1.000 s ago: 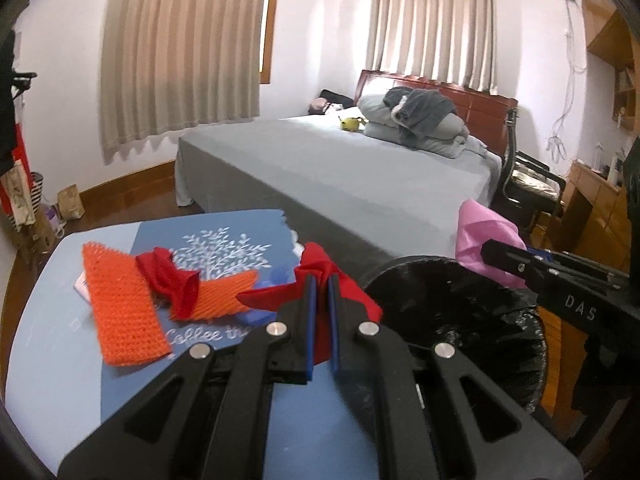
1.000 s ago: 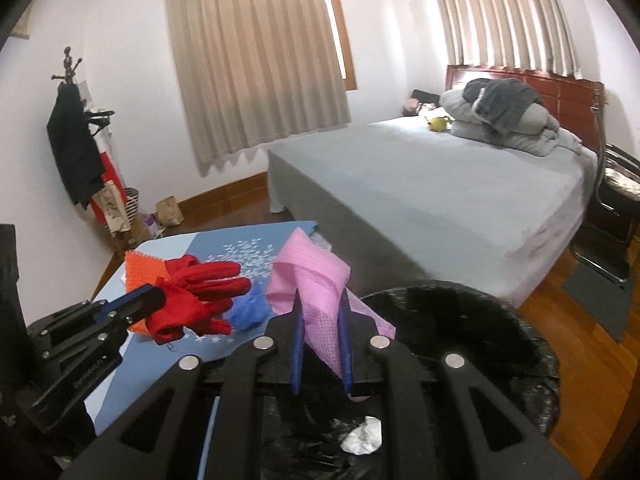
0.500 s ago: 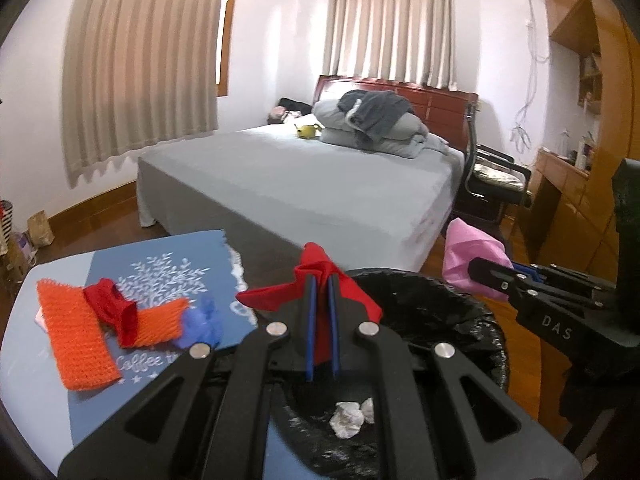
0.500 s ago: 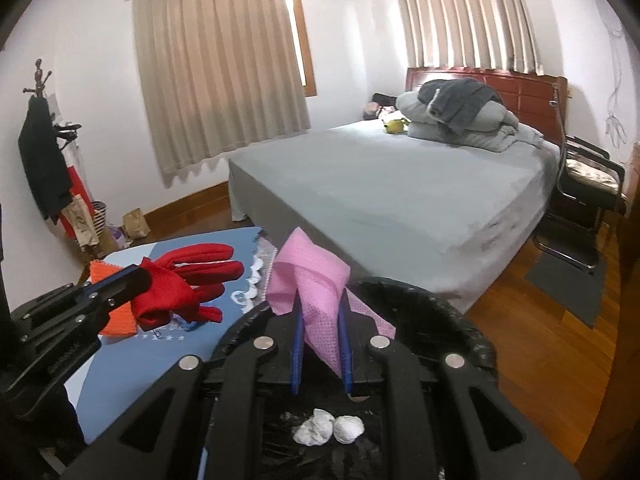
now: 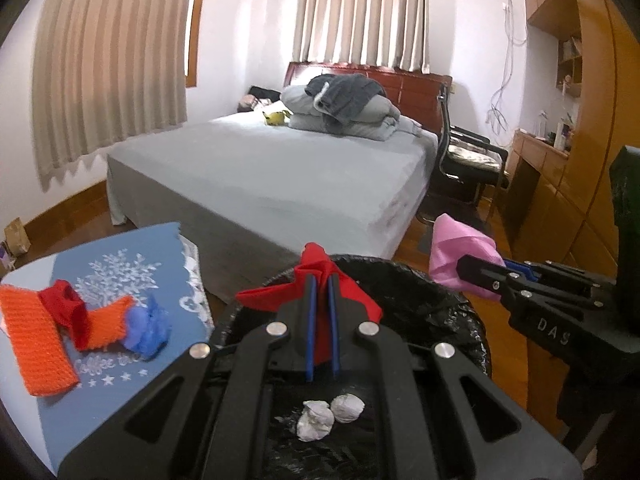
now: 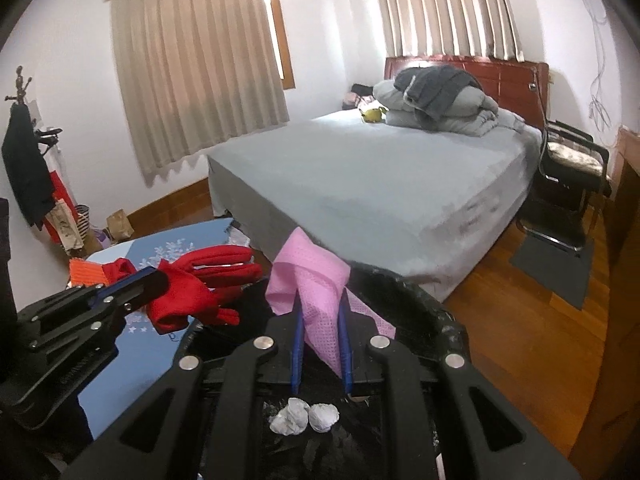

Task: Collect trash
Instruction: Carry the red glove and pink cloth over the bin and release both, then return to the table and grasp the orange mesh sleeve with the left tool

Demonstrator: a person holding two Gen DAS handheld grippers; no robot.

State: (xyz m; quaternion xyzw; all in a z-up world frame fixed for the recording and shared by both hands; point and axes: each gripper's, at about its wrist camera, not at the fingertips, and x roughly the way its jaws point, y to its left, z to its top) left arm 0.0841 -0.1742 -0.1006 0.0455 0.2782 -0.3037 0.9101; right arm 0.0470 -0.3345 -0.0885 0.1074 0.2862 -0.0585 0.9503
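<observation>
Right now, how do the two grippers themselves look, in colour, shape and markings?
Both are black plastic with angular cut-out frames, silver round screws and thin blue pads. The right gripper bears white letters "DAS" on its side. The left gripper looks alike. No cables or sleeves show.

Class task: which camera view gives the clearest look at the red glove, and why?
The right wrist view: there the red glove shows from the side, fingers spread, held by the left gripper beside the black bin. In the left wrist view the red glove is only a bunched red fold, pinched between the fingers and largely hidden.
</observation>
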